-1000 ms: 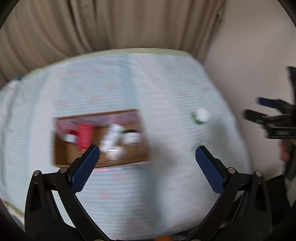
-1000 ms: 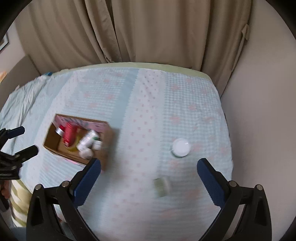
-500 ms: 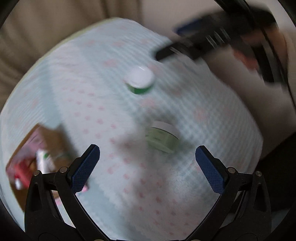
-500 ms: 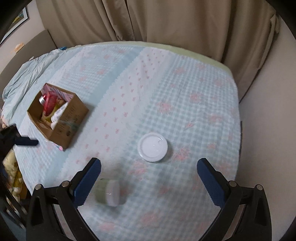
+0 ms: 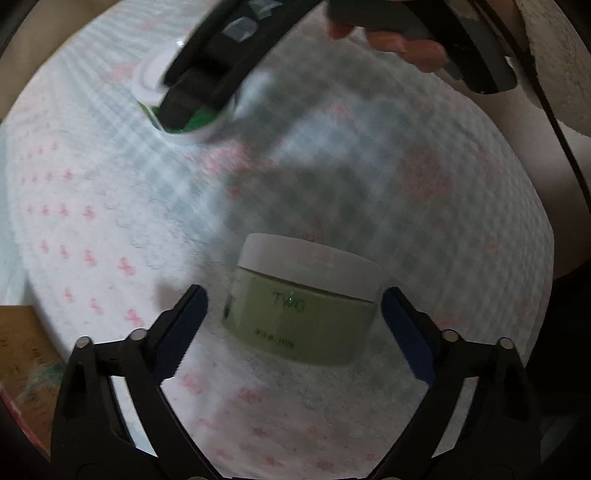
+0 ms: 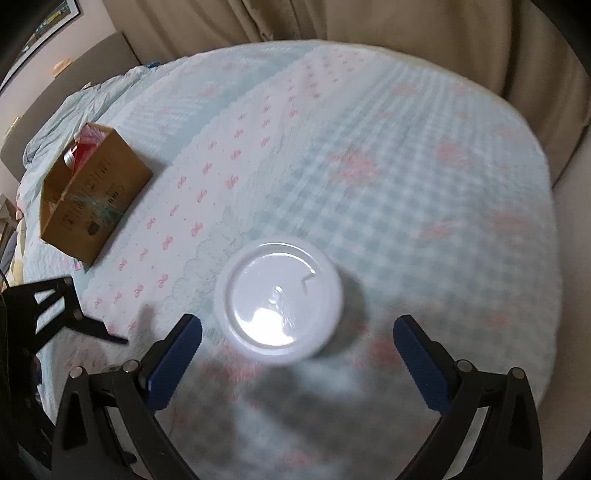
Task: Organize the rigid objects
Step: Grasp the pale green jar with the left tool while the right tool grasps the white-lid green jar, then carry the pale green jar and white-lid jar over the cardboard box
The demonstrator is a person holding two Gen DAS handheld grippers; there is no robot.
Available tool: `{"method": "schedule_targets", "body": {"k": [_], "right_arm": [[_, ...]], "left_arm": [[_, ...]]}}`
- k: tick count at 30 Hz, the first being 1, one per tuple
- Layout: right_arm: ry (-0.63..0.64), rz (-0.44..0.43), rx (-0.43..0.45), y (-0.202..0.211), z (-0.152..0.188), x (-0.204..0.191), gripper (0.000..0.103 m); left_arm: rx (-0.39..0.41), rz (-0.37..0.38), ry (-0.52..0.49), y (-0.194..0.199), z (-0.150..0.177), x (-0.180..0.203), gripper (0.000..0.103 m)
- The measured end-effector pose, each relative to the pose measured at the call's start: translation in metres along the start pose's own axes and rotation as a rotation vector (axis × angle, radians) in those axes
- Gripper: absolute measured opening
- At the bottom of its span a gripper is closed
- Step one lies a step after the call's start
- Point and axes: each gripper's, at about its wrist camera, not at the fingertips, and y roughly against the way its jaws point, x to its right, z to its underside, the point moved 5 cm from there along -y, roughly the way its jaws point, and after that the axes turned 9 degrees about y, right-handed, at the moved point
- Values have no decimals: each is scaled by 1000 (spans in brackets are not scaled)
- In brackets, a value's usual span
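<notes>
A pale green jar with a white lid lies on its side on the quilt. My left gripper is open, its blue fingers on either side of the jar, not touching it. A second jar with a white lid stands upright; its green body shows in the left wrist view. My right gripper is open just above and around it; it also shows in the left wrist view, partly covering that jar. A cardboard box holding a red can and other items sits at the left.
The light blue quilt with pink bows covers a bed. Beige curtains hang behind it. The bed's edge falls off at the right. A corner of the box shows at the left of the left wrist view.
Both grippers have moved down and in. The left one went from facing the box to straddling the lying jar. The right one closed in over the upright jar.
</notes>
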Motion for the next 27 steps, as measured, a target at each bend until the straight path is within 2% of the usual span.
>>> {"method": "schedule_targets", "body": {"k": [2,3,5,6,16,22,27], "right_arm": [[21,5,-1,-9,-2,-4,102],[29,5,-1,-12,-3,-5,97],[41,4,-11,-19,-4,-7,83],[47,6,-16,-22,-5,-7,71],[41,35,-33,-23,-8,-10,69],[35,40,-31,-16,-13,-13,69],[11,44,-3,8,-21,-17,69]], "left_arm": [[-12,18,1,-5,1,1,85],[-20,19,-4,-9,3,1,78],[-34,-8,-18,-14,4,1,72],[-35,-11,-21,-15,5,2,72],[-13,-12,3,-6,11,2,71],[17,-15,38,22,5,-6,69],[50,-24,60,54,8,-6,67]]}}
